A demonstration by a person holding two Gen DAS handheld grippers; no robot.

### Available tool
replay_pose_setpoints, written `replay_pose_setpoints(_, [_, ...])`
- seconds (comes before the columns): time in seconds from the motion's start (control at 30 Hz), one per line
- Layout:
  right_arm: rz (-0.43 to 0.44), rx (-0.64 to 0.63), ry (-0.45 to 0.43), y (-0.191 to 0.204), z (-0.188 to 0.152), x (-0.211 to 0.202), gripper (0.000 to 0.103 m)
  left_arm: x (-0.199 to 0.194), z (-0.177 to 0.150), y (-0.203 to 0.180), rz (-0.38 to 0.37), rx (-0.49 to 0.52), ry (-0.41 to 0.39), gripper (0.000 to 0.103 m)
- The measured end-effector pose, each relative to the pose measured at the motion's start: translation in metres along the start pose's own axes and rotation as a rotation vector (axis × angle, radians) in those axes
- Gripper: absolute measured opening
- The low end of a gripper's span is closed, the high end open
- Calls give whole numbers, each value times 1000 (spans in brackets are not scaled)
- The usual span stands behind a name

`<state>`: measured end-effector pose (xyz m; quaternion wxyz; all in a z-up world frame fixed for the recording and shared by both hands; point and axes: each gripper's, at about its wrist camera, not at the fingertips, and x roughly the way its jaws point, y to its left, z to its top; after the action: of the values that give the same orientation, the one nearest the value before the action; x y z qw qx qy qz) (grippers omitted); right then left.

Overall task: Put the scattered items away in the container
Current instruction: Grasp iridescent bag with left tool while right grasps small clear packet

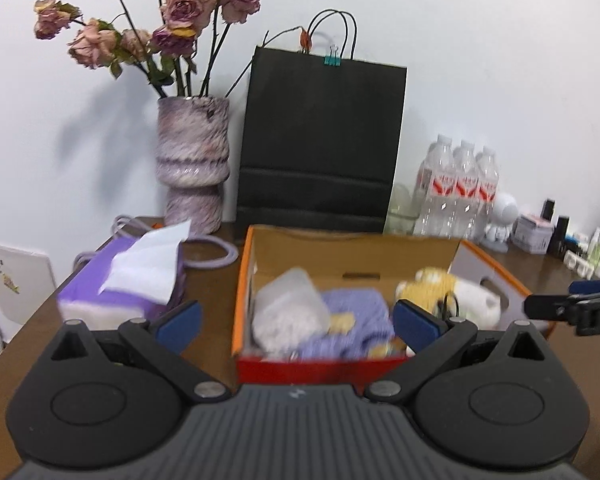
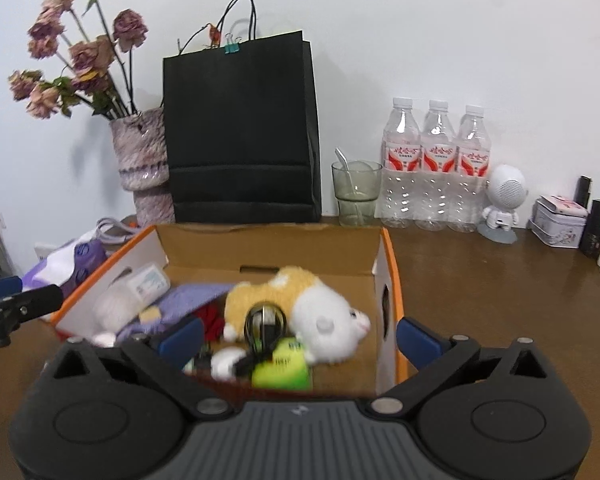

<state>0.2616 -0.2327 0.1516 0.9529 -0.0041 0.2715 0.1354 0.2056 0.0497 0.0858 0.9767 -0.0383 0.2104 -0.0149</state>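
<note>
Standing wide apart and grasping nothing, the jaws of the left tool (image 1: 296, 320) and the right tool (image 2: 298, 338) both framed the orange-edged cardboard box (image 1: 380, 242) just ahead of them on the brown worktop (image 2: 480, 280), its plush toy (image 2: 320, 316), purple cloth (image 1: 356, 312) and clear pouch (image 1: 290, 308) lying inside. Bare worktop ran right of the right tool, while a tissue pack (image 1: 140, 280) crowded the left tool's left side. Only the right view showed the green packet (image 2: 282, 366) and coiled black cable (image 2: 264, 326).
</note>
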Motion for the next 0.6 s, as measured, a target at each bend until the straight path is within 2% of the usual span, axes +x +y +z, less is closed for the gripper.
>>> replay_pose_setpoints(0.2, [0, 1, 45, 1, -35, -18, 103, -7, -23, -1, 5, 2, 63, 103])
replay_pose_setpoints(0.37, [-28, 3, 121, 4, -65, -8, 103, 6, -40, -10, 11, 14, 120, 103])
replay_pose_setpoints(0.6, [-44, 27, 153, 4, -81, 11, 103, 36, -56, -16, 42, 12, 193, 103])
